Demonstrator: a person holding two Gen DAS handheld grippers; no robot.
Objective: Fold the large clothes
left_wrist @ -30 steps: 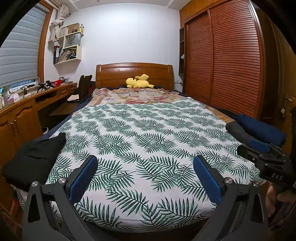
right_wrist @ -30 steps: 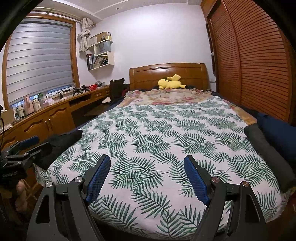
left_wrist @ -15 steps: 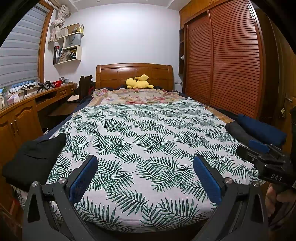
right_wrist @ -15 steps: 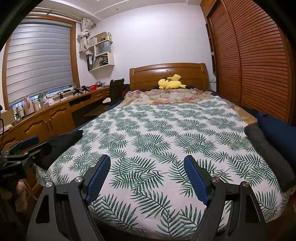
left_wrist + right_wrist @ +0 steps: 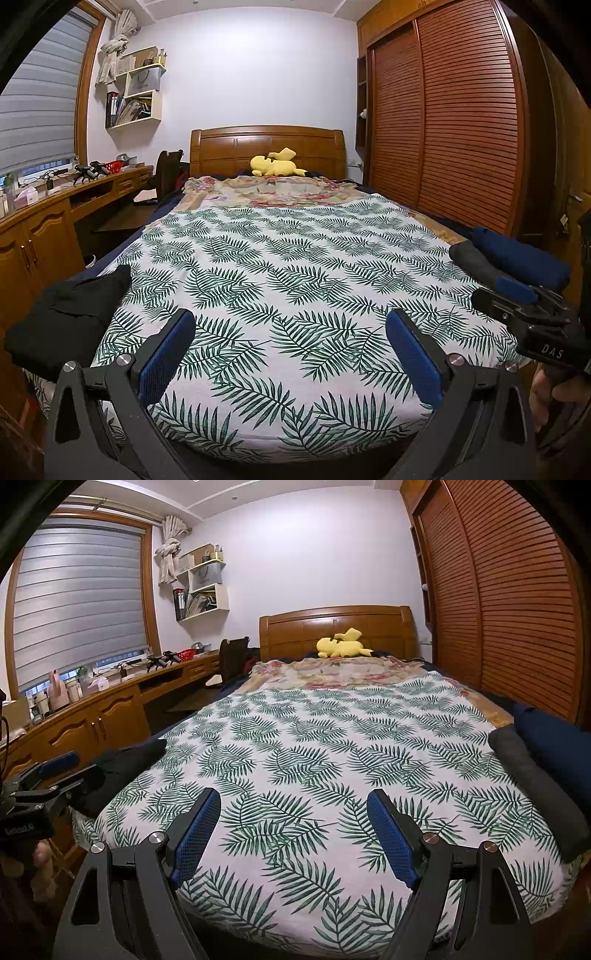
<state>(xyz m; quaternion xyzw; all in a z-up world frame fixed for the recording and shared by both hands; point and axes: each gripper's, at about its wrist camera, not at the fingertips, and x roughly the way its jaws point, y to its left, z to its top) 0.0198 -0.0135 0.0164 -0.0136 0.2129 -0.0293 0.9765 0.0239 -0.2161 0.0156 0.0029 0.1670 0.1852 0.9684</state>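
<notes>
Hovering left gripper (image 5: 290, 354): jaws wide apart, empty, above leaf-print bedspread (image 5: 295, 266)
Right gripper (image 5: 294, 832): jaws wide apart, empty
Crumpled black garment (image 5: 70, 314): bed's left edge

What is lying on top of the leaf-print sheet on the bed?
A black garment at its left edge; grey and navy folded pieces at its right edge. What the sheet covers stays hidden.

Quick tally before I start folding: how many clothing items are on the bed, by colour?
Black: 1, the loose black garment at the left edge of the bed
Grey: 1, the grey bundle at the right edge
Navy: 1, the navy bundle beside the grey one
Total: 3
Both grippers are open and holding nothing.
</notes>
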